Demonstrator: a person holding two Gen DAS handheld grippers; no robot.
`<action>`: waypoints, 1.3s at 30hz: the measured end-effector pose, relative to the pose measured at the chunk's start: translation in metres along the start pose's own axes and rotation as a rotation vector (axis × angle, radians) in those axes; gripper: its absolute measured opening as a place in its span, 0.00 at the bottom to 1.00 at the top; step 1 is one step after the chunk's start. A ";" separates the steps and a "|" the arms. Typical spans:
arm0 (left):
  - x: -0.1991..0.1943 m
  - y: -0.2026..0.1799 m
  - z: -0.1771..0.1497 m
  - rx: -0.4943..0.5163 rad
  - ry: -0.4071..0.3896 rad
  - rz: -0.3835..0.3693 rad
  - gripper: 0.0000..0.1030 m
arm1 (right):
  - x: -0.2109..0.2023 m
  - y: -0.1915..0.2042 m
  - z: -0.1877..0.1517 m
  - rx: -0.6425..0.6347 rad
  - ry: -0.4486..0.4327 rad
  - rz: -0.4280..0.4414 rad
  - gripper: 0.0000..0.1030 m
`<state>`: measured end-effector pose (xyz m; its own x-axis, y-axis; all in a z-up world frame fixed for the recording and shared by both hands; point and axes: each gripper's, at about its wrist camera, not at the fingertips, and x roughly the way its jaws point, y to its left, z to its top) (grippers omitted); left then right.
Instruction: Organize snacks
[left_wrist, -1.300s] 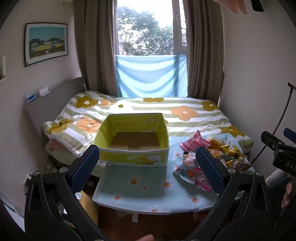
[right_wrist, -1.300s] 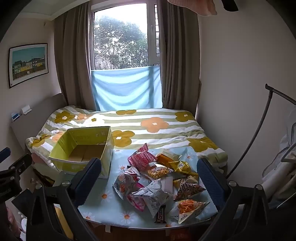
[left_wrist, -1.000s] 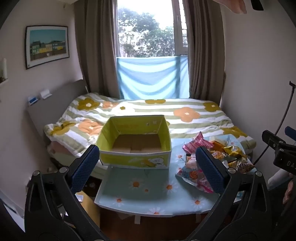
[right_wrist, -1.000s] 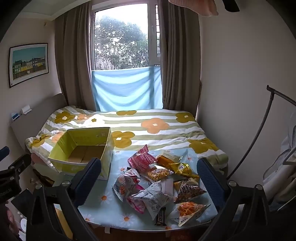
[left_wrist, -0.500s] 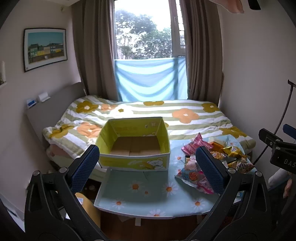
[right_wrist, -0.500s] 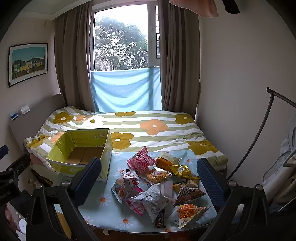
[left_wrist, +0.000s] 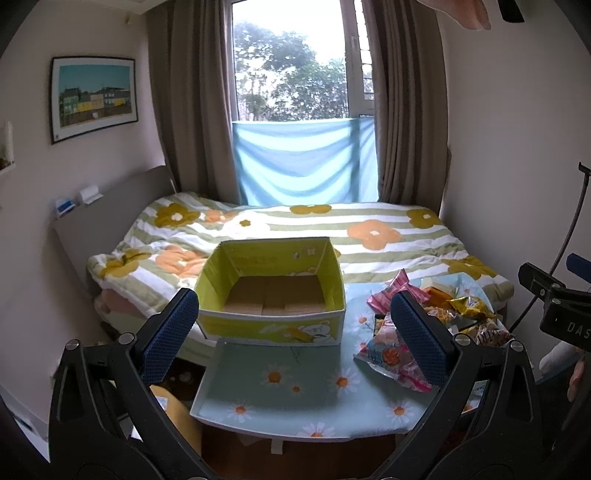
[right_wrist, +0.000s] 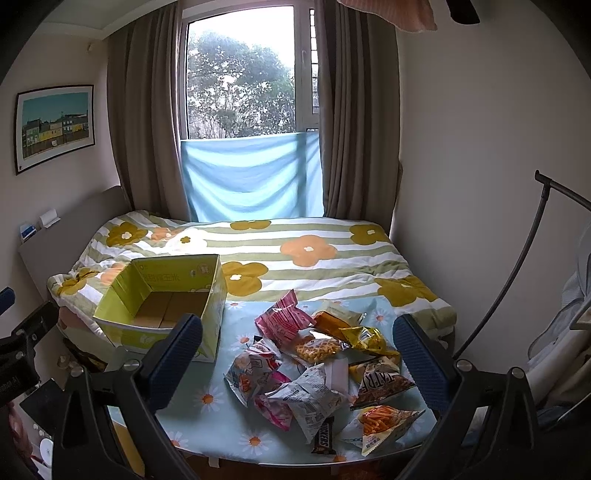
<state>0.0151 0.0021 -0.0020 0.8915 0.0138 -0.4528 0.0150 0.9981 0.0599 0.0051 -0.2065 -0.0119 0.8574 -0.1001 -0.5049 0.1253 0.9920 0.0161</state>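
snacks loose, box empty: where this could slip

we hold both grippers back from the table (right_wrist: 221, 428), jaws wide apart and holding nothing: the left gripper (left_wrist: 291, 332) frames the yellow box (left_wrist: 271, 328) at the centre of its view, the right gripper (right_wrist: 299, 354) frames the snack pile (right_wrist: 317, 369) in the lower middle of its own. the box sits at the table's far left corner, its cardboard floor bare. the packets lie overlapping, well apart from both grippers. we judge the risks so: a pinch into the heap may drag a neighbour along, since the bags overlap; the snickers bar (right_wrist: 324, 435) and the orange-stick bag (right_wrist: 384, 424) lie close to the near edge and could be nudged off; puffed bags may slide out of a light grip; the box, near the table edge, may shift if bumped.
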 end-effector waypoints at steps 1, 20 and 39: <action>0.000 0.000 0.000 0.001 0.000 -0.001 1.00 | 0.001 0.000 0.000 0.000 0.002 -0.002 1.00; 0.012 0.007 -0.003 -0.012 0.006 -0.018 1.00 | 0.010 0.006 -0.003 0.010 0.028 -0.013 1.00; 0.018 0.005 -0.003 -0.017 0.017 -0.055 1.00 | 0.011 0.007 -0.006 0.022 0.039 -0.018 1.00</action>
<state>0.0293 0.0076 -0.0126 0.8818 -0.0406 -0.4699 0.0560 0.9983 0.0188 0.0126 -0.2000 -0.0229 0.8349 -0.1145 -0.5384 0.1521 0.9880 0.0257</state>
